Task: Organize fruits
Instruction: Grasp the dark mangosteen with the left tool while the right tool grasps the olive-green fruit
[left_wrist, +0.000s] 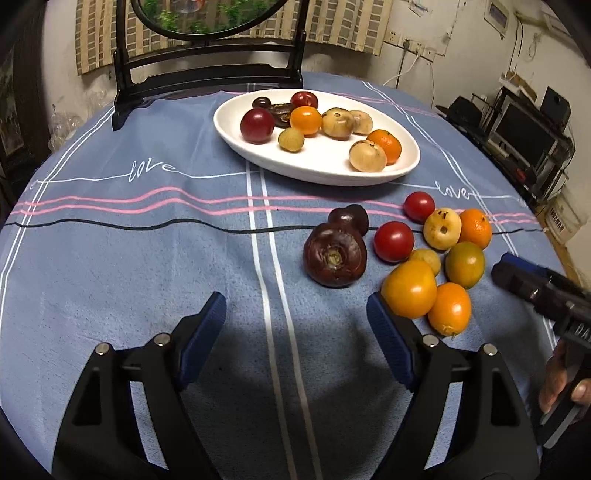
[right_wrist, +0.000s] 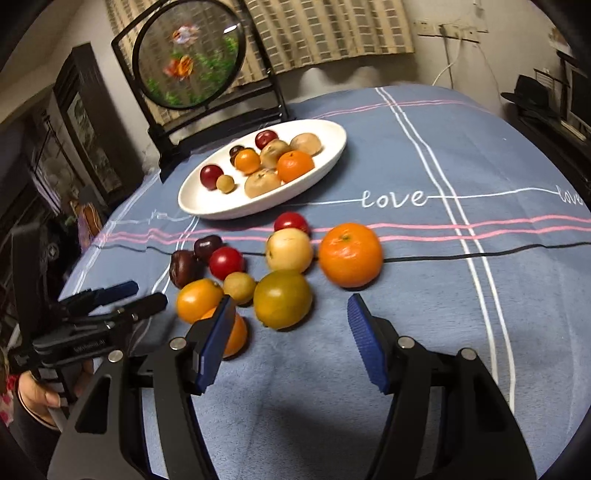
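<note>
Loose fruit lies on the blue tablecloth: a dark purple fruit (left_wrist: 334, 258), red tomatoes (left_wrist: 393, 242), a mandarin (right_wrist: 349, 254), a green-orange fruit (right_wrist: 282, 299) and yellow-orange ones (left_wrist: 408, 288). A white oval plate (left_wrist: 314, 173) (right_wrist: 221, 210) behind them holds several more. My left gripper (left_wrist: 295, 306) is open over bare cloth, just short of the purple fruit, with its right finger beside a yellow-orange fruit. My right gripper (right_wrist: 290, 306) is open, and the green-orange fruit sits between its fingertips, untouched. Each gripper shows in the other's view: the right gripper (left_wrist: 517, 277) and the left gripper (right_wrist: 140, 295).
A black stand with a round fish picture (right_wrist: 188, 55) rises behind the plate at the table's far edge. Dark shelves with equipment (left_wrist: 517, 129) stand beyond the right side. A hand (left_wrist: 561, 380) holds the right gripper's handle.
</note>
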